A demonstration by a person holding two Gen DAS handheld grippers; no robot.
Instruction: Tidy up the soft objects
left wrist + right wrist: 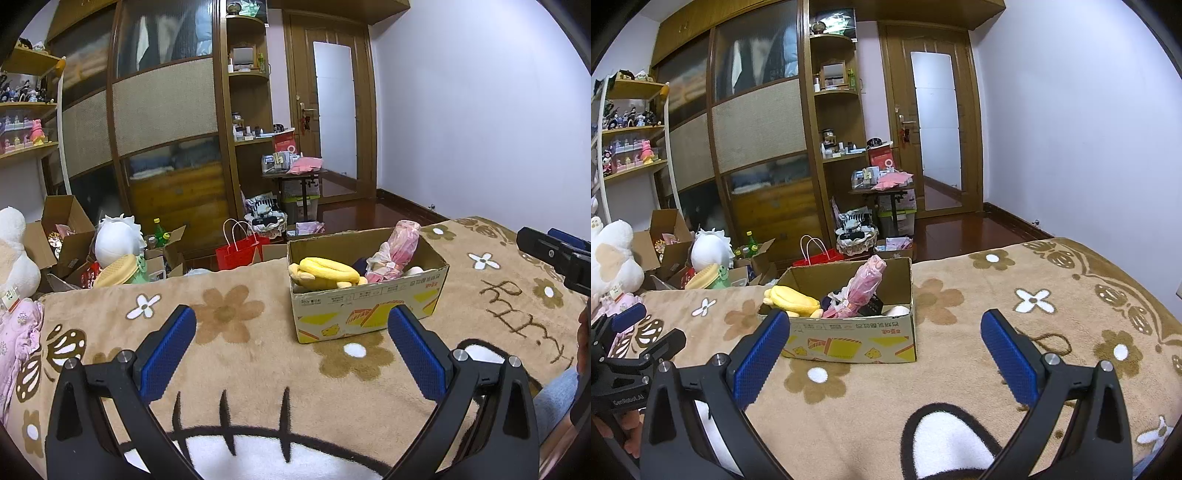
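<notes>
A cardboard box (369,306) stands on the tan flowered blanket (240,354). In it lie a yellow plush toy (328,273), a pink wrapped bundle (395,251) and a dark item. The box (849,339), the yellow plush (794,301) and the pink bundle (860,288) also show in the right wrist view. My left gripper (291,325) is open and empty, low over the blanket in front of the box. My right gripper (884,328) is open and empty, to the right of the box. A white plush (11,251) and pink fabric (18,332) lie at the blanket's left end.
Beyond the bed's far edge the floor holds open cardboard boxes (62,236), a white round plush (118,240), a red paper bag (240,251) and a basket (855,232). A wooden wardrobe (166,110), shelves (26,110) and a door (332,107) stand behind.
</notes>
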